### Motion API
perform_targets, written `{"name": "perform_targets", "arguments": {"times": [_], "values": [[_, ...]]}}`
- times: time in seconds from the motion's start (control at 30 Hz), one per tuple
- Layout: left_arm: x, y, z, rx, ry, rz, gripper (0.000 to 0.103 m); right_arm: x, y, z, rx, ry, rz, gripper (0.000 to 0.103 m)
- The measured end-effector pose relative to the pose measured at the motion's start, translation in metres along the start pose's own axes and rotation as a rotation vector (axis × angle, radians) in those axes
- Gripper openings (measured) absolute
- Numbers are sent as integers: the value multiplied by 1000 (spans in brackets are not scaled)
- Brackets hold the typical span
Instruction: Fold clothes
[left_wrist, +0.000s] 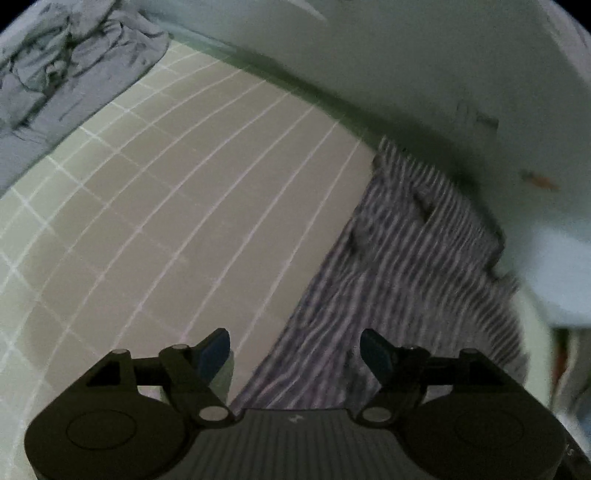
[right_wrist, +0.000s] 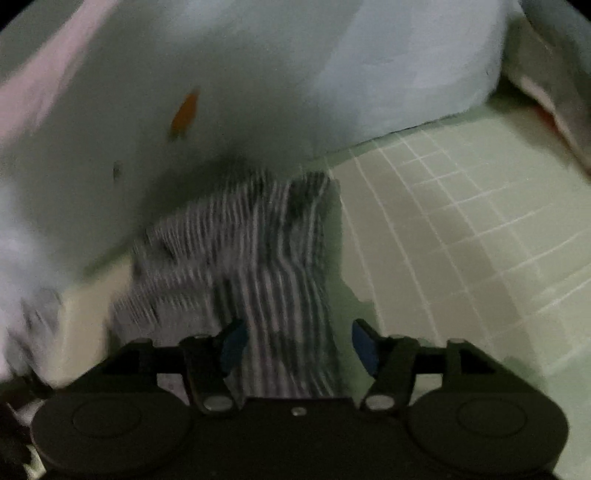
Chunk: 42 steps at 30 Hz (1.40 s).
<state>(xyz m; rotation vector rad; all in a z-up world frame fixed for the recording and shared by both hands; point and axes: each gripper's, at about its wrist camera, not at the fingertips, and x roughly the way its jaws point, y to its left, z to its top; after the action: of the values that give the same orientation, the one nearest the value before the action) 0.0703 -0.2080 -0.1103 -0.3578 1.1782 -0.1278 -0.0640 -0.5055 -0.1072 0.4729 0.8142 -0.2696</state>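
A black-and-white striped garment (left_wrist: 399, 266) lies folded on the green gridded mat (left_wrist: 177, 221), against the far wall. My left gripper (left_wrist: 295, 354) is open and empty, just above the garment's left edge. In the right wrist view the same striped garment (right_wrist: 266, 266) runs forward from between the fingers of my right gripper (right_wrist: 295, 343), which is open and holds nothing. The right wrist view is blurred.
A crumpled grey-lilac pile of clothes (left_wrist: 62, 70) lies at the mat's far left corner. A pale wall (left_wrist: 424, 55) stands right behind the mat. A light blue block (right_wrist: 417, 66) and a pale cloth (right_wrist: 546, 81) sit at the far right of the mat (right_wrist: 461, 229).
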Motion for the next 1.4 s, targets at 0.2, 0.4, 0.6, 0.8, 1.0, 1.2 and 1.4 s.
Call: {"name": "perform_targets", "arguments": {"times": [0.2, 0.4, 0.6, 0.8, 1.0, 1.2, 1.4], "values": [[1, 2, -27, 116, 33, 92, 82, -20, 18, -42, -153, 36, -69, 72], [1, 11, -37, 132, 64, 99, 88, -23, 33, -68, -238, 64, -99, 76], [-1, 17, -33, 145, 68, 104, 90, -11, 63, -54, -328, 12, -114, 78], [5, 20, -25, 118, 74, 98, 90, 18, 103, -18, -361, -68, -83, 78], [11, 20, -21, 117, 88, 99, 90, 18, 113, 4, -312, -96, -35, 79], [13, 17, -24, 133, 92, 113, 92, -6, 76, -41, -320, -4, -113, 80], [8, 16, -31, 155, 88, 128, 95, -23, 63, -77, -326, 47, -123, 84]]}}
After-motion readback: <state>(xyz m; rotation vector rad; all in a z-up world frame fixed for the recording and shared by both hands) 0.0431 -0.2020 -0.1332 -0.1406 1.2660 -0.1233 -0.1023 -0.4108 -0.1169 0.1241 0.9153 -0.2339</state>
